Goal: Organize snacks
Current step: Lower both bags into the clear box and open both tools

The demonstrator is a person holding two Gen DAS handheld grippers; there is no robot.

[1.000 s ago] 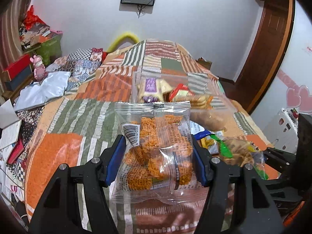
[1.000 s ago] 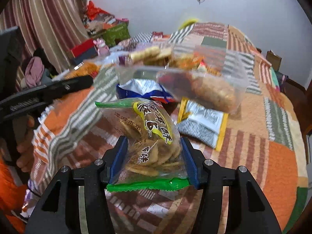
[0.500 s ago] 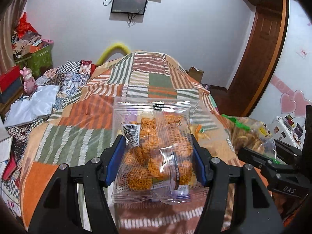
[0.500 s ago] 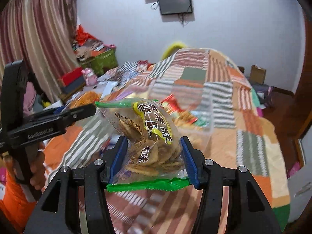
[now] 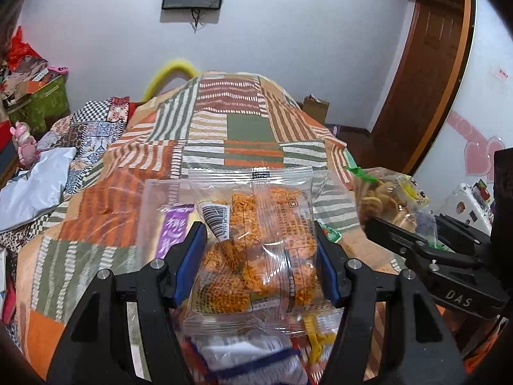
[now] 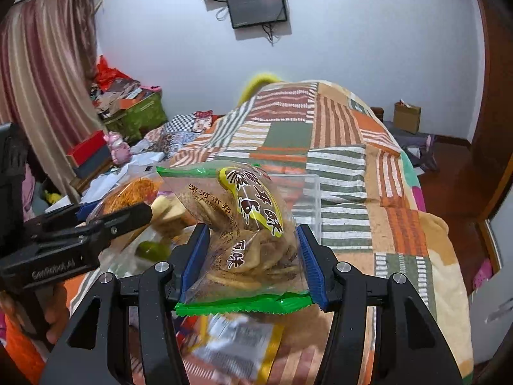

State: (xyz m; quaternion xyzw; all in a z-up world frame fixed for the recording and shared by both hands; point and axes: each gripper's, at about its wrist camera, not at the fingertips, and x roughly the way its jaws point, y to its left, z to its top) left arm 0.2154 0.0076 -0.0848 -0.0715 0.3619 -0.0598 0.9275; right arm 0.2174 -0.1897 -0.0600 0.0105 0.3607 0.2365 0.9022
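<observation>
My left gripper point(image 5: 259, 260) is shut on a clear packet of orange crispy snacks point(image 5: 256, 243), held above the bed. My right gripper point(image 6: 250, 256) is shut on a green-edged bag of round crackers point(image 6: 243, 224); that bag also shows at the right of the left wrist view point(image 5: 381, 195). A clear plastic bin point(image 5: 154, 199) with a purple packet point(image 5: 173, 227) inside sits behind and under the orange packet. Its far rim shows in the right wrist view point(image 6: 307, 192). The left gripper appears at the left of the right wrist view point(image 6: 121, 215).
The bed has a striped patchwork quilt point(image 5: 243, 128). Loose packets lie below the grippers: a white and blue one point(image 5: 256, 362), a grey and yellow one point(image 6: 237, 349). Clutter and boxes point(image 6: 128, 109) stand at the left, a wooden door point(image 5: 426, 73) at the right.
Both grippers have lifted their packets and moved over the clear bin. The loose packets on the quilt now lie below and behind the fingers. Grips are unchanged.
</observation>
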